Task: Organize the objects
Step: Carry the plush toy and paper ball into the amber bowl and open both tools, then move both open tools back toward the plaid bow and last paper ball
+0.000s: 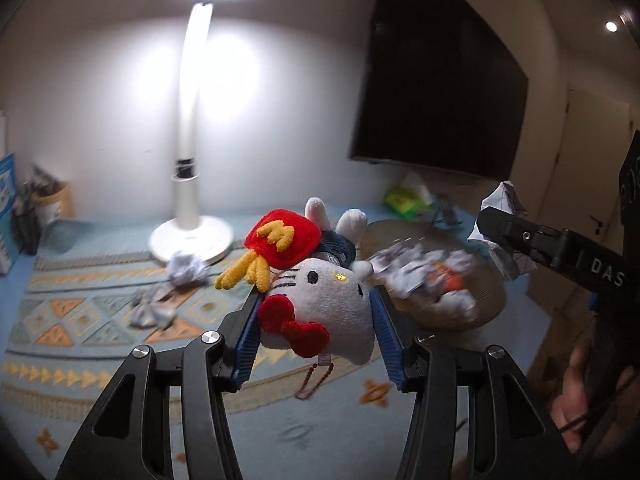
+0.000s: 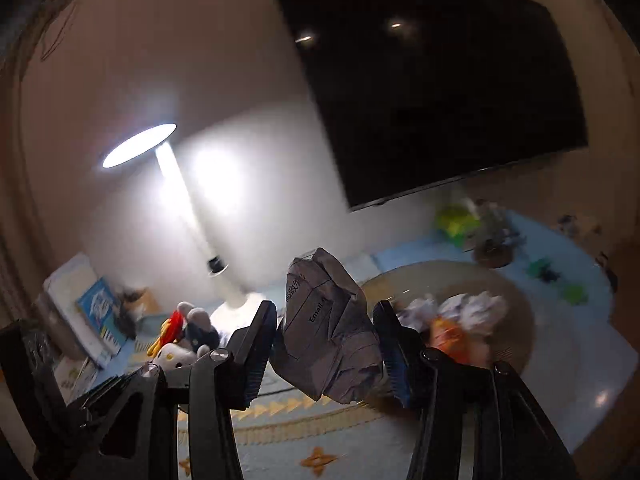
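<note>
A white cat plush [image 1: 320, 300] with a red bow and a red fries pouch hangs above the patterned mat, and my left gripper [image 1: 316, 296] is shut on its head between the blue pads. My right gripper [image 2: 325, 312] is shut on a crumpled printed paper ball [image 2: 328, 332]. That paper ball [image 1: 502, 204] also shows at the right of the left wrist view, in the other gripper's black finger. Seen from the right wrist, the plush [image 2: 180, 344] hangs low on the left. Both views are blurred by motion.
A round tan basket [image 1: 492, 292] on the mat holds crumpled papers and something orange. Two more paper balls [image 1: 188, 272] lie near the base of a lit white lamp [image 1: 192, 152]. A dark screen [image 1: 440, 80] hangs on the wall. Boxes [image 1: 8, 200] stand at the left.
</note>
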Available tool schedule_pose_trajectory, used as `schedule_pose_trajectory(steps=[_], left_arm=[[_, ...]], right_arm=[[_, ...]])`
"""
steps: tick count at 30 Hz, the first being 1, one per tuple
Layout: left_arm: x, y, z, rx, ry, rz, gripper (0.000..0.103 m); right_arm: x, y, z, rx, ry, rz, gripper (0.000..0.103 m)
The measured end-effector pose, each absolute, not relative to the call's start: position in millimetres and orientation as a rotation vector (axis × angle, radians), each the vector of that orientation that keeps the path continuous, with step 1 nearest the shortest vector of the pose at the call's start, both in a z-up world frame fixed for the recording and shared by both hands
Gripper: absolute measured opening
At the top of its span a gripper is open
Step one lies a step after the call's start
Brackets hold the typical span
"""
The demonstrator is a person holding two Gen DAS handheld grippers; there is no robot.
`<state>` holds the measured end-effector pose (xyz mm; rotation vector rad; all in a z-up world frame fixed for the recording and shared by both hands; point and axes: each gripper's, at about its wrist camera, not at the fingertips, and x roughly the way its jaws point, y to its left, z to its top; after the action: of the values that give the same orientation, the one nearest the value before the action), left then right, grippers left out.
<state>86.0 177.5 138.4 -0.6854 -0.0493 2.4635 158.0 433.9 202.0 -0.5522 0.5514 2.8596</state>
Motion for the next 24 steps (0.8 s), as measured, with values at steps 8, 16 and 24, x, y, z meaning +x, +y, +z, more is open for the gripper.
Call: schedule_pose_trajectory(steps=[8, 16, 24], left_arm=[[49, 296, 145, -0.664, -0.041, 2.284, 0.054], [40, 289, 119, -0.701, -0.038, 2.278, 0.089], [64, 133, 107, -0.742, -0.048, 2.589, 0.089]], right_arm=[[113, 523, 155, -0.76, 0.712, 2.637, 0.07], [122, 519, 129, -0.816, 0.784, 2.666, 0.07], [125, 410, 147, -0.772, 0.639, 2.986, 0.103]])
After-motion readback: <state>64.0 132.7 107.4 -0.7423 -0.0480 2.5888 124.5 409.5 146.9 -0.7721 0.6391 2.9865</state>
